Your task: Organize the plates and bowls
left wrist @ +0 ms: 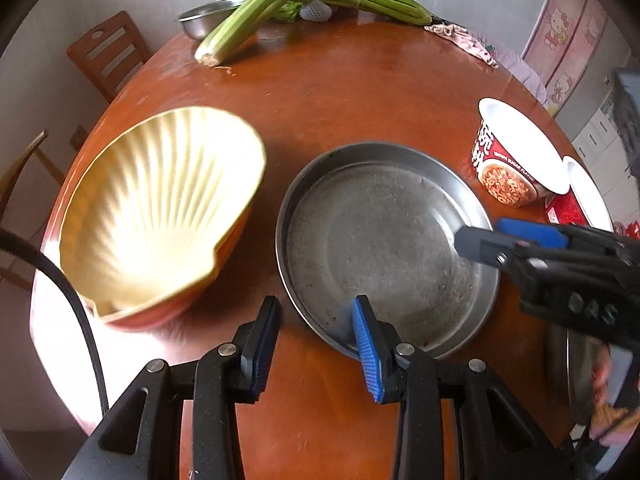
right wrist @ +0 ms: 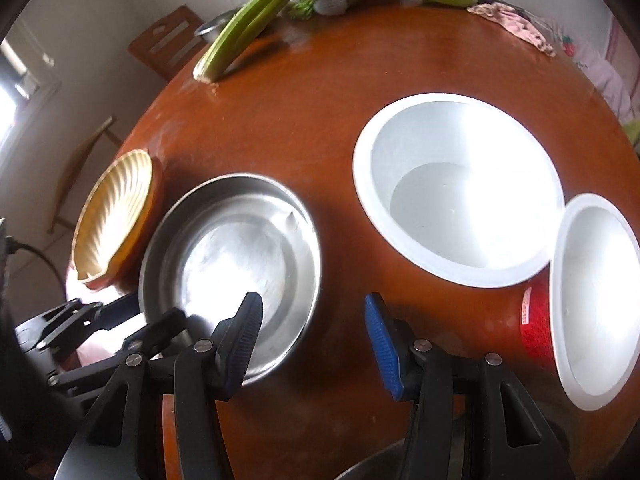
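Round wooden bench [left wrist: 360,92] with a steel plate [left wrist: 384,240] at centre, a scalloped yellow bowl [left wrist: 160,216] to its left, and two instant-noodle cups [right wrist: 460,188] to its right. Left gripper [left wrist: 316,344] and right gripper [right wrist: 314,344]: fingers spread wide, holding nothing, both at the plate's near rim. Celery [left wrist: 256,12] lies far back.

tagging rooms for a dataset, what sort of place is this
Most likely a home dining area: a round reddish-brown wooden table with wooden slat-back chairs around it, green celery stalks and a scratched round steel plate lying on it.
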A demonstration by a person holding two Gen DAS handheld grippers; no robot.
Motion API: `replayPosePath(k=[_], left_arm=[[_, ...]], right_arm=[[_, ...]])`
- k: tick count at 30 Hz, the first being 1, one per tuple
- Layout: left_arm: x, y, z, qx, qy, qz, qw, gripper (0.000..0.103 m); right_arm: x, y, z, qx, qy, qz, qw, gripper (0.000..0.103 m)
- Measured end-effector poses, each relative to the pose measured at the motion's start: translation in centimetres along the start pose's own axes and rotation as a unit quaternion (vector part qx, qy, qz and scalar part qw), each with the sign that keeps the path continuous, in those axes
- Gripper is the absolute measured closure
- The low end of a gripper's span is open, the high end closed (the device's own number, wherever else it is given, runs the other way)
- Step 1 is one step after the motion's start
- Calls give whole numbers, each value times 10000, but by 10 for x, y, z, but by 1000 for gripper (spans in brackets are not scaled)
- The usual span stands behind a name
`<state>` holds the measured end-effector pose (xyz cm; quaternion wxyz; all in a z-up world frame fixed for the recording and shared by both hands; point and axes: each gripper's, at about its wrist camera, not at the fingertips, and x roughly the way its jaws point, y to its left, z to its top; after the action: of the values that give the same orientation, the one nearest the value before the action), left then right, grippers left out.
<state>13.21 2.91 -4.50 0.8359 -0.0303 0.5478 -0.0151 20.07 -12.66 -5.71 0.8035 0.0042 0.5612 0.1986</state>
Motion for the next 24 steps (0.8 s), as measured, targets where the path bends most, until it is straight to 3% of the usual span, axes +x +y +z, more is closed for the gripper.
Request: replayPosePath(k=[14, 24], left_arm=[[-7, 26, -12, -596, -392, -612, 9956, 65], [-4, 29, -8, -799, -528, -508, 9941, 65]], right_arm=[[16, 33, 1, -982, -90, -281, 9947, 49], [14, 45, -5, -1061, -27, 252, 9940, 49]])
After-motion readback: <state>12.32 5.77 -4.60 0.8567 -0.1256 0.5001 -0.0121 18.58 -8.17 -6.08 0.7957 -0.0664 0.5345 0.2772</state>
